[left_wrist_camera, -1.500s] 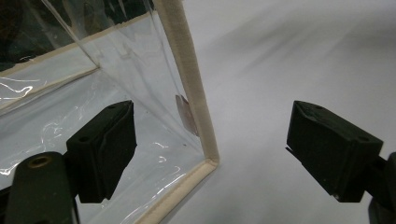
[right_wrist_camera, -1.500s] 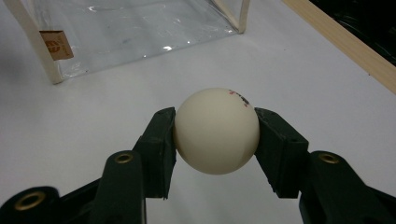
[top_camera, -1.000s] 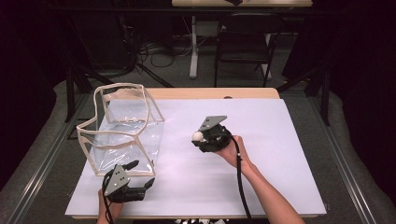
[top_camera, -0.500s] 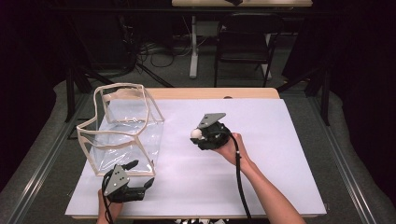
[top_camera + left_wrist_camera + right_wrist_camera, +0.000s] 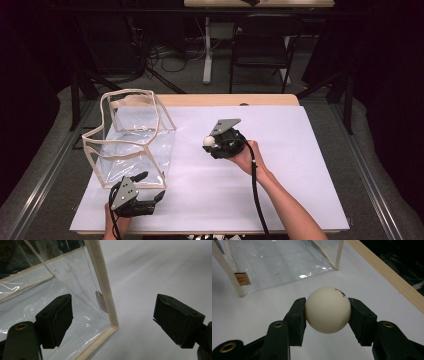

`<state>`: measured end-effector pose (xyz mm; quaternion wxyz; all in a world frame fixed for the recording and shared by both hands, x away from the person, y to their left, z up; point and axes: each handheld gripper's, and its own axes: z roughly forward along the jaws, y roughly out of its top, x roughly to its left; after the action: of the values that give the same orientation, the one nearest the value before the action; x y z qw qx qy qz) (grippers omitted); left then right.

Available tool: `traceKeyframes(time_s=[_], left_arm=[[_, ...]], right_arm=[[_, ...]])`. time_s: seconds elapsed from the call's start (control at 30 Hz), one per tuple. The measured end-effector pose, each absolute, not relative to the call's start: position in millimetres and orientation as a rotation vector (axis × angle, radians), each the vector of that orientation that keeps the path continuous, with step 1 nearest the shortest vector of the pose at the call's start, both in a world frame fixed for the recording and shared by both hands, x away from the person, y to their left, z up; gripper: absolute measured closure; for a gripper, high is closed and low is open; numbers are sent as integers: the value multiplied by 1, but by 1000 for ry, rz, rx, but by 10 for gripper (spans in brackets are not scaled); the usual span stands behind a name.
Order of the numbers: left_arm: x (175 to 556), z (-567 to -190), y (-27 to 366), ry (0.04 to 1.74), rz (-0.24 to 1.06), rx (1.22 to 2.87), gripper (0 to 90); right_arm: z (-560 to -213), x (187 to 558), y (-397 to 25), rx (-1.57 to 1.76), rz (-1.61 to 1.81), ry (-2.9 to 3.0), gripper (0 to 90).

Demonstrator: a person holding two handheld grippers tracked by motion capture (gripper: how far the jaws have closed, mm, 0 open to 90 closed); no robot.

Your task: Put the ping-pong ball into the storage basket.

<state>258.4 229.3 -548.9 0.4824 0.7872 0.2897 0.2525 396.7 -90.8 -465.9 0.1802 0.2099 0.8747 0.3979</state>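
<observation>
A clear plastic bag (image 5: 131, 136) with cream trim stands open-topped on the left of the white table (image 5: 300, 165). In the high view my right gripper (image 5: 211, 144) sits mid-table, to the right of the bag, shut on a white ball (image 5: 207, 142). Its own view shows the ball (image 5: 327, 310) pinched between both jaws of the right gripper (image 5: 327, 315), lifted over the sheet, with the bag (image 5: 279, 262) ahead. My left gripper (image 5: 153, 184) is open at the bag's near right corner. In the left gripper view the bag's cream corner edge (image 5: 105, 295) stands between the spread jaws of the left gripper (image 5: 117, 315).
A wooden table edge (image 5: 225, 99) runs along the far side of the white sheet. Beyond it, on the floor, are a chair (image 5: 260, 45) and cables. A small brown label (image 5: 242, 279) marks the bag's side. Bare white sheet lies right of the ball.
The right gripper with the ball has crept very slightly to the left, towards the bag. The left gripper and the bag have stayed put.
</observation>
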Motion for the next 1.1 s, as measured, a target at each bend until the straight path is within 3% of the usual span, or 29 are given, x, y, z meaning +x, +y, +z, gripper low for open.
traceKeyframes(time_s=[1.1], left_arm=[[258, -549, 229, 707, 615, 1920, 161]], right_arm=[[-441, 401, -92, 568, 1149, 2429, 505]])
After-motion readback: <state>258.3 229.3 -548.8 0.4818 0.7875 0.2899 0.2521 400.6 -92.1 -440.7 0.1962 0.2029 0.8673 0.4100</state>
